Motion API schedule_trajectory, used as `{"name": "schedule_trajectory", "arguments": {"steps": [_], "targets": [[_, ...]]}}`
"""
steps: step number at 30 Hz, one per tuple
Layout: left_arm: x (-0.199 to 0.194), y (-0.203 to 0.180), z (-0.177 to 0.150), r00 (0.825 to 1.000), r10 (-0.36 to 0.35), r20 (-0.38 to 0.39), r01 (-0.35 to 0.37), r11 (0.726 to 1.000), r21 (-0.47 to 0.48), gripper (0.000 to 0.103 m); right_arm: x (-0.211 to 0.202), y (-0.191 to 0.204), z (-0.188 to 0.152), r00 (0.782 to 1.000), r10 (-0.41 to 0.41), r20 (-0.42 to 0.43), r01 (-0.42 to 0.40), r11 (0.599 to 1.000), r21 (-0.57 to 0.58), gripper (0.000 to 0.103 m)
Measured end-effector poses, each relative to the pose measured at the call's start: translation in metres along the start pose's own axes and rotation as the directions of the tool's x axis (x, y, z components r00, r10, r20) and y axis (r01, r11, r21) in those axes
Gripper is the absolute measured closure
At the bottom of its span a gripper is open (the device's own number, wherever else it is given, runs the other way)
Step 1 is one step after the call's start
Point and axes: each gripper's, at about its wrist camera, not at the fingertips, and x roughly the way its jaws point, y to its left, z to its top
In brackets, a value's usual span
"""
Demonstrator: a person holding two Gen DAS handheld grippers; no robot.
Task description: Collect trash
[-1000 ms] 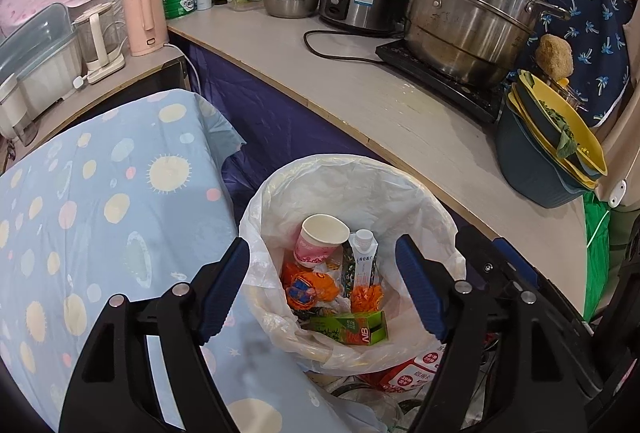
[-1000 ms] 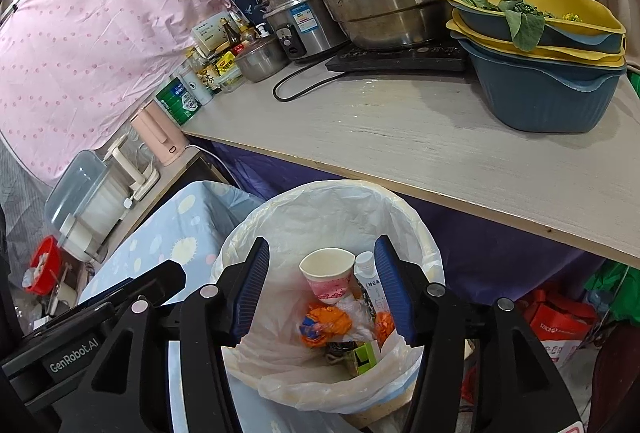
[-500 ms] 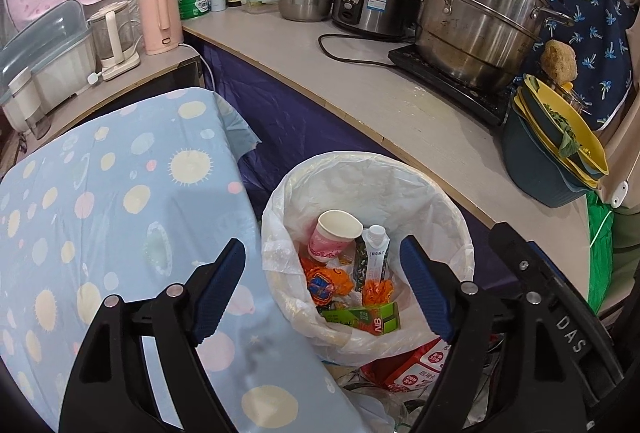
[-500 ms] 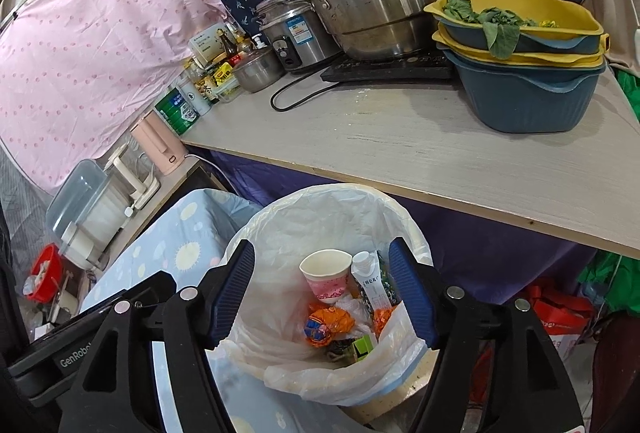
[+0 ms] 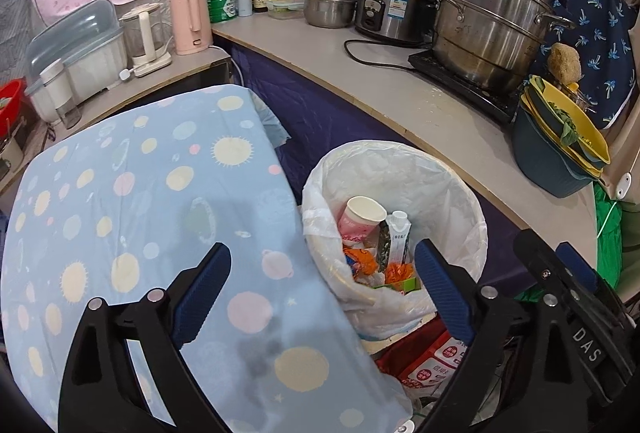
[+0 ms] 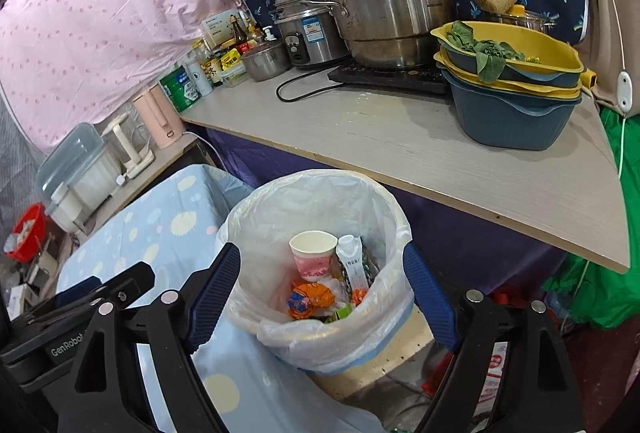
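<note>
Lined trash bin beside blue dotted cloth, cluttered counter behind, left gripper and right gripper opening, empty.

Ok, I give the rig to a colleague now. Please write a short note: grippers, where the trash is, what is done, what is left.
Left gripper: jaws opening, nothing between them, above the blue cloth beside the bin.
Right gripper: jaws opening, nothing held, over the bin.
Trash: paper cup, white carton, orange wrappers and a green box lie in the bin's bag.
Done: those pieces are binned.
Left: no loose trash is seen on the counter or cloth; check elsewhere.
</note>
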Motion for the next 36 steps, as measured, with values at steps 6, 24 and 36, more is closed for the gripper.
{"name": "schedule_trajectory", "arguments": {"steps": [6,24,36], "targets": [[-0.014,0.013,-0.013,1.000,0.022,-0.005,-0.022,1.000,-0.015,0.014,-0.012,0.006,-0.012,1.000,-0.012,-0.016,0.011,1.000,-0.026,0.019],[-0.046,0.050,-0.054,0.997,0.080,-0.015,-0.080,0.997,-0.019,0.011,-0.044,0.027,-0.045,1.000,-0.015,-0.027,0.012,0.994,-0.106,0.007],[-0.040,0.053,-0.050,0.995,0.094,-0.041,-0.095,0.995,-0.014,0.010,-0.043,0.032,-0.042,0.998,-0.031,-0.060,0.024,0.993,-0.119,0.007]]}}
